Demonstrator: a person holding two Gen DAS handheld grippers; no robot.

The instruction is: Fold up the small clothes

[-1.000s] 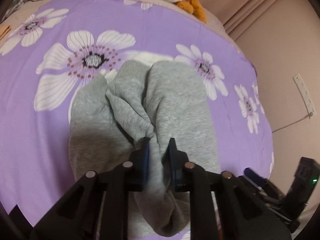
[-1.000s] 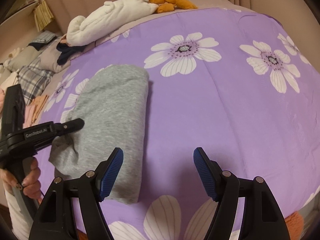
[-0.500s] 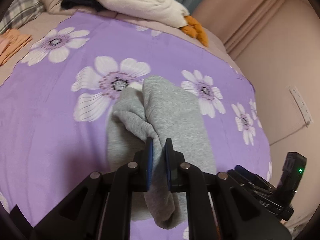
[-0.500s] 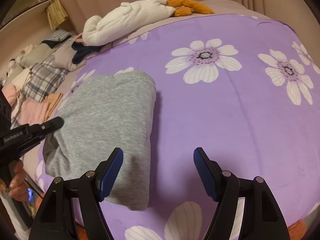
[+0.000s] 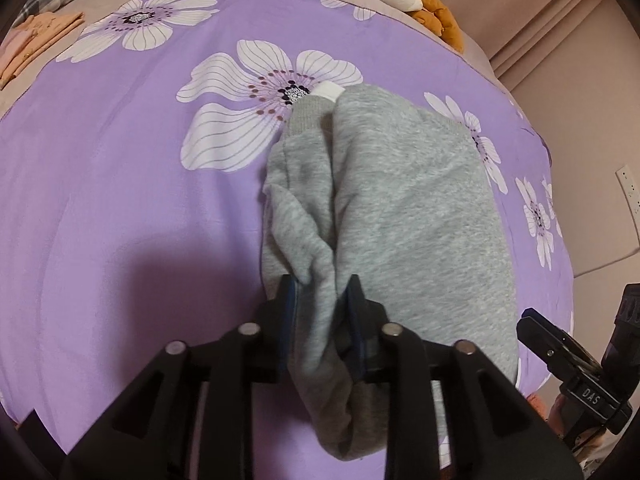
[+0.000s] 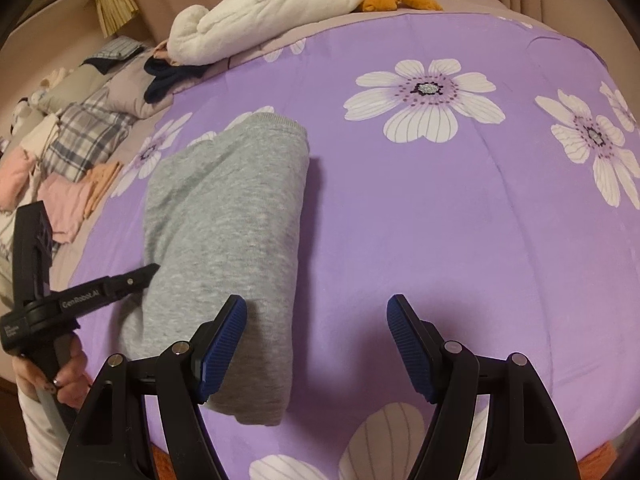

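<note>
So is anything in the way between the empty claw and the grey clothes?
Nothing visible. The right gripper hangs open over bare purple bedspread, right beside the folded grey clothes. The left gripper is opening with grey cloth between its jaws.

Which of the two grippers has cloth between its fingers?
The left gripper: grey garment sits between its opening jaws. The right gripper stands wide over bare purple sheet.

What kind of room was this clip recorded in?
Most likely a bedroom. The work surface is a bed under a purple floral bedspread, with a white pillow at its far end and stacks of folded clothes beside the grey garment.
</note>
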